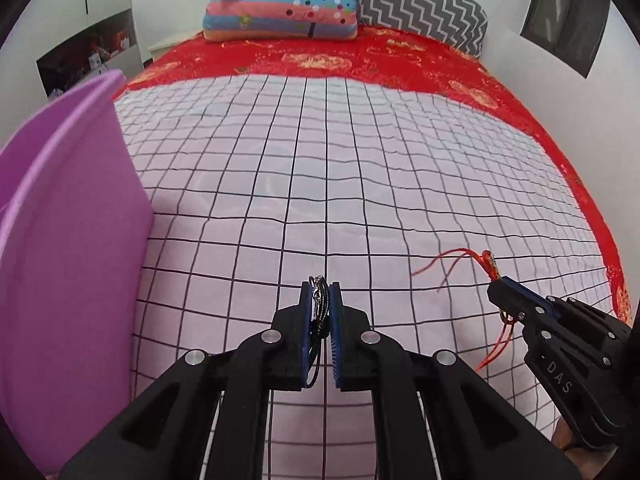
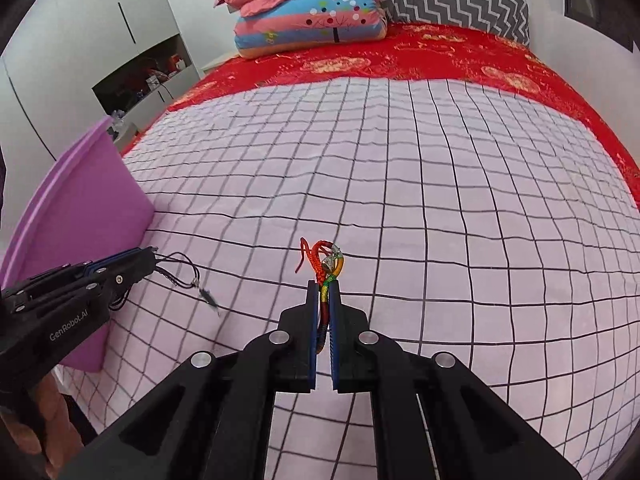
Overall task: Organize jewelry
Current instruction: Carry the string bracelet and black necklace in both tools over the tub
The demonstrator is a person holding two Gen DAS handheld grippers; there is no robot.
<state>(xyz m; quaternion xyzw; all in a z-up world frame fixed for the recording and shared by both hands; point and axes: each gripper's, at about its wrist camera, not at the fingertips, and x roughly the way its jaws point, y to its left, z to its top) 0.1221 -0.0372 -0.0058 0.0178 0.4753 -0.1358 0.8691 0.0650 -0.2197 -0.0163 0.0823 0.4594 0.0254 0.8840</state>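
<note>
Bed (image 1: 360,184) carries a white sheet with a black grid; a red patterned cover shows past the sheet toward the head end, where folded bedding (image 1: 280,4) and a zigzag pillow (image 1: 424,0) sit. Purple bin (image 1: 68,240) stands at the bed's left edge, its wall rising just beside the left gripper (image 1: 321,292).

Left gripper: fingers closed nearly together on a black cord necklace (image 2: 180,270), whose metal links show between the pads; in the right wrist view its cord loops and a small pendant trail free beyond the tips, above the sheet. Right gripper (image 2: 324,292): fingers closed on a red braided bracelet (image 2: 326,268) with green and yellow strands and a metal bead at the tip; loose red tails hang off it. Both pieces appear lifted off the sheet, near the foot edge, well apart from each other.

Judgement: the step in hand is carrying the pieces to the bin. Recommended practice:
- keep both grips firm until each piece is over the bin opening;
- lift the dangling pendant clear over the rim so that it does not snag;
- release one gripper at a time, left first as it is nearer;
- keep the two pieces apart so that cord and tails do not tangle.
</note>
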